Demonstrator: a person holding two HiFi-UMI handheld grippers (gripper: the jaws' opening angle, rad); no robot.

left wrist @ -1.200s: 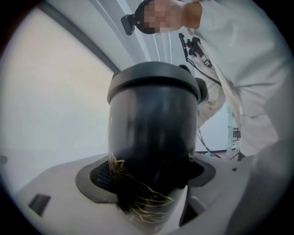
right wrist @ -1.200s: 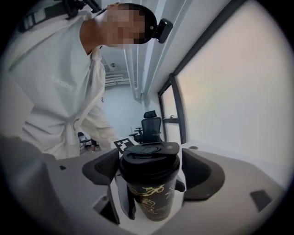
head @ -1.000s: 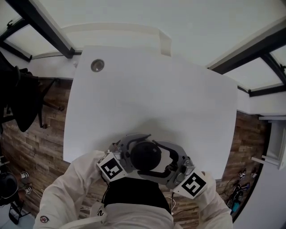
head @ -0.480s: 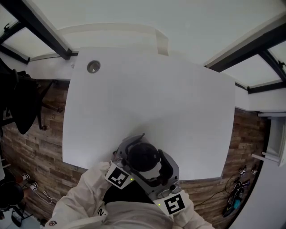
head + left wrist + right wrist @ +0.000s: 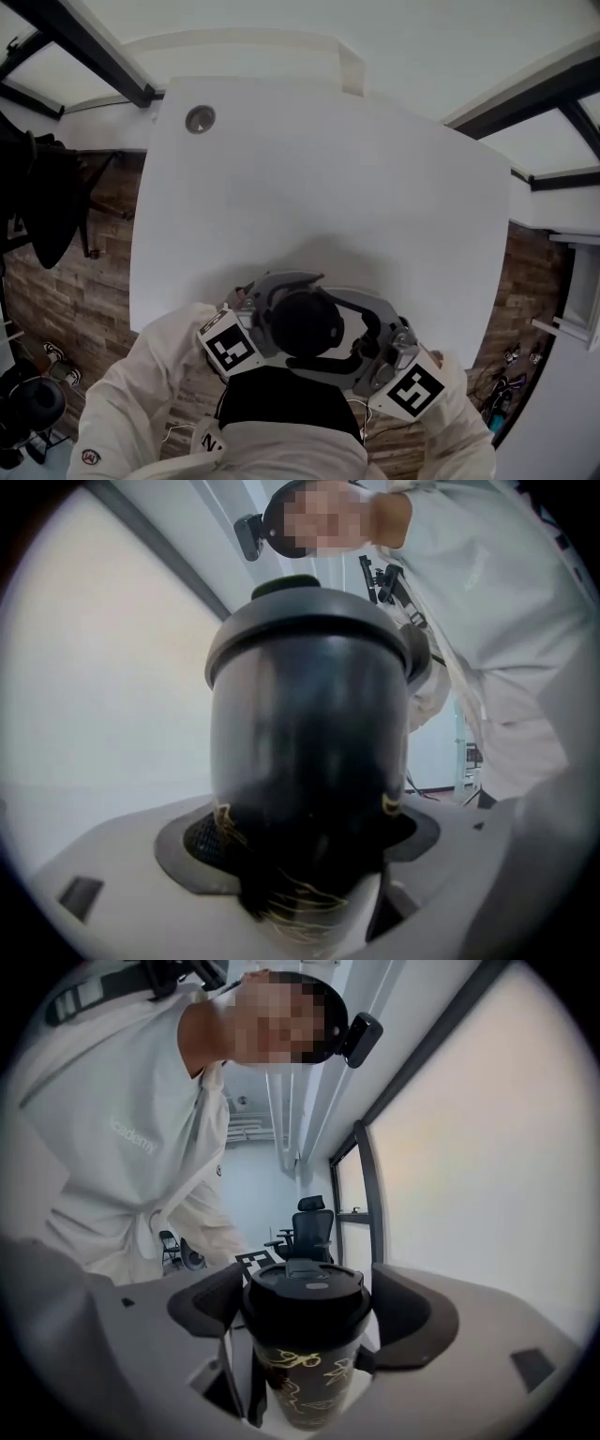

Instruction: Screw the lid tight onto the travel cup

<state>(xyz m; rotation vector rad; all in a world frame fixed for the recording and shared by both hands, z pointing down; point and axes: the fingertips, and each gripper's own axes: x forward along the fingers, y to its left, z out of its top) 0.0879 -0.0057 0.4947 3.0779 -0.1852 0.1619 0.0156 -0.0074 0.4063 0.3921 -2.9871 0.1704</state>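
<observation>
A black travel cup (image 5: 305,323) with gold line drawings is held in the air over the white table's (image 5: 328,187) near edge, between both grippers. In the left gripper view the cup's body (image 5: 309,761) fills the frame, and my left gripper (image 5: 305,855) is shut on it low down. The lid (image 5: 309,630) sits on top. In the right gripper view the black lid (image 5: 307,1288) sits between the dark pads (image 5: 206,1307), which lie against its sides; my right gripper (image 5: 309,1312) is shut on it. The cup stands upright.
A round grommet (image 5: 200,119) sits at the table's far left corner. Wood floor shows on both sides of the table. A dark object (image 5: 42,197) stands at the left. An office chair (image 5: 309,1218) is seen behind the cup, and the person's white sleeves lie below the grippers.
The head view has wobbled. The grippers and cup dipped toward the lower right half a second ago and are back near their earlier place. Both grips look unchanged.
</observation>
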